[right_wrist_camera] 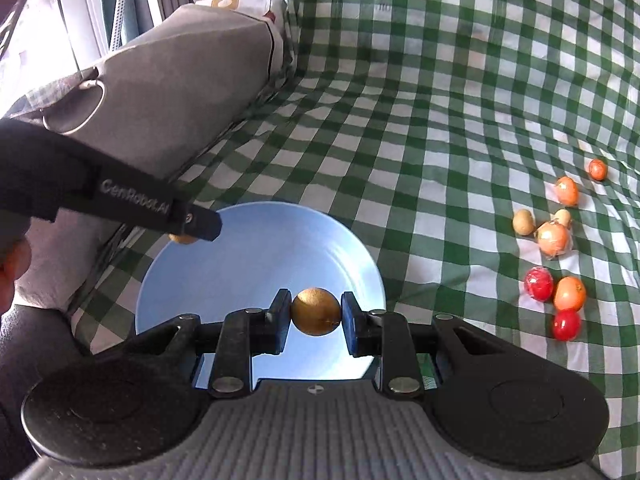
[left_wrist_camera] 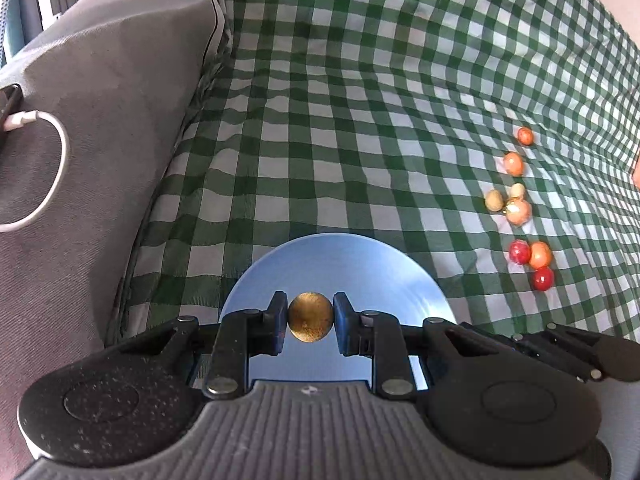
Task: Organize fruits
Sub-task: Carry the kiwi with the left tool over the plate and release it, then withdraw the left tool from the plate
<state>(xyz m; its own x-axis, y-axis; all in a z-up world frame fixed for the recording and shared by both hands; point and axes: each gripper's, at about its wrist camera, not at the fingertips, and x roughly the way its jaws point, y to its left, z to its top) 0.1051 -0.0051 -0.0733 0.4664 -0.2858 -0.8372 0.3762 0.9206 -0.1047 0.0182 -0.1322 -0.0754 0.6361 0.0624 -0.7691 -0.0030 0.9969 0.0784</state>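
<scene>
Green-and-white checked cloth point(left_wrist_camera: 360, 128): it covers the whole surface I am working over, with creases across it.

Grey cushion point(left_wrist_camera: 104, 128): it sits along the left edge of the cloth. A white cable point(left_wrist_camera: 56, 176) loops across it.

Pale blue plate point(right_wrist_camera: 256, 256): it lies on the cloth beneath both of my claws, near the grey cushion. I see nothing resting on its bare face.

Left claw point(left_wrist_camera: 310, 322): closed on a brown round fruit point(left_wrist_camera: 310, 322), pads pressing on both sides, held over the plate. From the right wrist view its black finger point(right_wrist_camera: 200, 224) reaches over the plate's far left rim.

Right claw point(right_wrist_camera: 316, 317): clamped on a second brown fruit point(right_wrist_camera: 316, 317), also over the plate, toward the near rim.

Loose fruits point(right_wrist_camera: 554, 238): a scatter on the cloth well to the right of the plate. Two red ones point(right_wrist_camera: 566, 324) and an orange one point(right_wrist_camera: 570, 293) touch at the near end. A wrapped orange one and two tan ones point(right_wrist_camera: 523, 222) sit in the middle. Two more orange ones point(right_wrist_camera: 567, 191) lie farther off.
</scene>
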